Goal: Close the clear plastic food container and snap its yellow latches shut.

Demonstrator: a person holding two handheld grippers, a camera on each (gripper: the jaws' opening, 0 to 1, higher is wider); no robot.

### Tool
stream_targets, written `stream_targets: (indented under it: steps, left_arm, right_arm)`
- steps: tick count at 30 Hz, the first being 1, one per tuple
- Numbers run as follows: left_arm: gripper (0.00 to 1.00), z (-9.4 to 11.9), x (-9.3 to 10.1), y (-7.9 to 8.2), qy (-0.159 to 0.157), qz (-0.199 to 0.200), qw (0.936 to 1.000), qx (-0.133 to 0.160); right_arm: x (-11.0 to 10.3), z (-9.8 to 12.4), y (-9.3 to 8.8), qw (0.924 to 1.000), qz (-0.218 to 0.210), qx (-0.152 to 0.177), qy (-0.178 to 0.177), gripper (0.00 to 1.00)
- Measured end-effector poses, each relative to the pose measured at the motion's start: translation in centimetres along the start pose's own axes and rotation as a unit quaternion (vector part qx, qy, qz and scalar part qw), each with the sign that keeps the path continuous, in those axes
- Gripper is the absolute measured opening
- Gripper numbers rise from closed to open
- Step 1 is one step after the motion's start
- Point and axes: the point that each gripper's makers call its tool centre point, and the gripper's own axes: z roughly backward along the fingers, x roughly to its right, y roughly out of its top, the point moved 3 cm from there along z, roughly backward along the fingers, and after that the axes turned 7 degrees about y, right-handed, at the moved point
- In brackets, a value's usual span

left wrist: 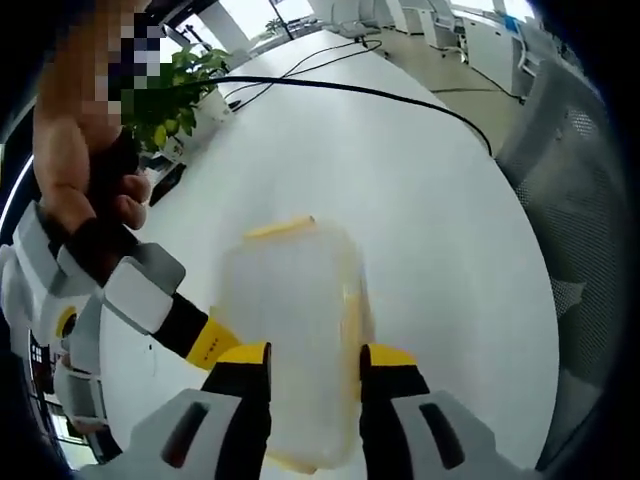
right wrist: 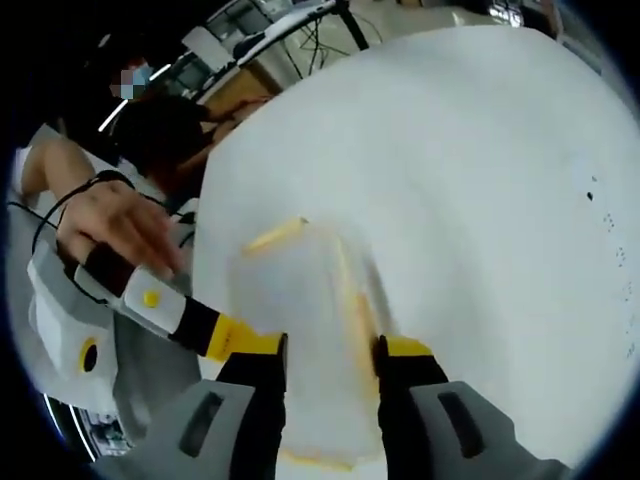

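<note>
the food container (left wrist: 290, 340) is clear and milky, with yellow latches (left wrist: 280, 228) along its edges; the tabletop (left wrist: 400, 180) is plain white. a black cable (left wrist: 350, 90) crosses it; the potted plant (left wrist: 175, 95) is green.

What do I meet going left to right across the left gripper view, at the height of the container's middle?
Person's hand holding the other gripper → clear plastic food container with its yellow latch on the right edge → bare white table → grey mesh chair.
</note>
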Motion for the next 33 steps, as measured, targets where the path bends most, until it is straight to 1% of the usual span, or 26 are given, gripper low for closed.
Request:
stream_targets:
  steps: [1, 4, 5, 6, 7, 8, 10, 11, 12, 13, 14, 15, 16, 19, 21, 22, 23, 25, 27, 28, 29, 30, 33]
  left_arm:
    - [0.28, 0.1, 0.0, 0.0, 0.0, -0.007, 1.0, 0.005]
    - [0.29, 0.3, -0.1, 0.0, 0.0, -0.005, 0.9999, 0.011]
    - [0.29, 0.3, -0.1, 0.0, -0.001, -0.005, 0.9999, 0.011]
    - [0.29, 0.5, 0.0, 0.1, -0.009, 0.002, 0.9999, 0.011]
    - [0.29, 0.7, 0.2, 0.3, -0.016, 0.016, 0.9997, 0.013]
    - [0.29, 0.9, 0.2, 0.6, -0.016, 0.035, 0.9991, 0.02]
    - [0.3, 1.3, 0.1, 0.8, -0.011, 0.031, 0.9993, 0.019]
    - [0.3, 1.5, 0.0, 0.8, -0.008, 0.029, 0.9993, 0.02]
    - [0.3, 1.8, 0.0, 0.8, -0.004, 0.03, 0.9993, 0.023]
    - [0.3, 2.0, -0.1, 0.8, -0.001, 0.035, 0.9991, 0.025]
    - [0.3, 2.2, -0.2, 0.8, 0.001, 0.046, 0.9985, 0.03]
    - [0.3, 2.5, -0.3, 0.8, 0.003, 0.062, 0.9974, 0.038]
    - [0.3, 2.7, -0.5, 0.5, 0.01, 0.076, 0.9963, 0.039]
    - [0.3, 3.1, -1.0, -0.1, 0.026, 0.101, 0.9936, 0.041]
    - [0.3, 3.3, -1.5, -0.9, 0.037, 0.142, 0.9882, 0.044]
    - [0.3, 3.4, -1.7, -1.1, 0.041, 0.155, 0.986, 0.046]
    - [0.3, 3.5, -1.9, -1.4, 0.044, 0.176, 0.9823, 0.049]
    - [0.3, 3.7, -2.0, -2.0, 0.041, 0.211, 0.9755, 0.05]
    - [0.3, 3.8, -2.2, -2.7, 0.045, 0.224, 0.9725, 0.046]
    - [0.3, 3.8, -2.3, -2.9, 0.046, 0.227, 0.9717, 0.045]
    - [0.3, 3.9, -2.3, -3.1, 0.048, 0.237, 0.9692, 0.046]
    - [0.3, 4.0, -2.4, -3.2, 0.049, 0.242, 0.968, 0.046]
    - [0.3, 4.4, -2.5, -3.6, 0.062, 0.251, 0.9648, 0.049]
  right_arm:
    - [0.0, 0.1, 0.0, 1.0, 0.001, 0.0, -0.004, 0.33]
    - [0.0, 0.4, -0.2, 0.9998, -0.004, 0.004, -0.018, 0.34]
    - [-0.1, 0.4, -0.2, 0.9997, -0.001, 0.011, -0.023, 0.34]
    - [-0.3, 0.3, -0.4, 0.9996, 0.0, 0.012, -0.027, 0.35]
    - [-0.5, 0.3, -0.5, 0.9995, 0.001, 0.012, -0.03, 0.37]
    - [-0.6, 0.3, -0.5, 0.9994, 0.003, 0.013, -0.033, 0.38]
    - [-0.8, 0.5, -0.5, 0.9989, 0.006, 0.019, -0.043, 0.38]
    - [-0.8, 0.8, -0.4, 0.9985, 0.007, 0.026, -0.047, 0.37]
    - [-0.8, 1.1, -0.3, 0.9978, 0.001, 0.04, -0.053, 0.37]
    - [-0.8, 1.3, -0.2, 0.9974, -0.001, 0.045, -0.056, 0.37]
    - [-0.6, 1.6, -0.2, 0.9961, -0.003, 0.058, -0.067, 0.37]
    - [-0.4, 2.3, -0.3, 0.9929, -0.004, 0.079, -0.089, 0.37]
    - [-0.3, 2.6, -0.4, 0.9907, -0.001, 0.092, -0.1, 0.37]
    - [-0.5, 3.3, -1.1, 0.9854, -0.009, 0.123, -0.118, 0.37]
    - [-1.0, 4.1, -2.0, 0.9797, -0.019, 0.151, -0.13, 0.37]
    - [-1.2, 4.2, -2.3, 0.9786, -0.017, 0.153, -0.136, 0.37]
    - [-1.4, 4.5, -2.9, 0.9761, -0.013, 0.16, -0.147, 0.38]
    - [-2.0, 4.6, -3.8, 0.9746, -0.015, 0.162, -0.153, 0.38]
    - [-2.3, 4.5, -4.6, 0.9722, -0.015, 0.166, -0.164, 0.38]
    - [-2.5, 4.4, -4.8, 0.9711, -0.015, 0.169, -0.168, 0.39]
    - [-2.7, 4.4, -5.1, 0.9701, -0.016, 0.172, -0.171, 0.39]
    - [-3.0, 4.2, -5.5, 0.9683, -0.017, 0.176, -0.176, 0.39]
    - [-3.5, 4.2, -5.9, 0.9605, -0.018, 0.202, -0.191, 0.41]
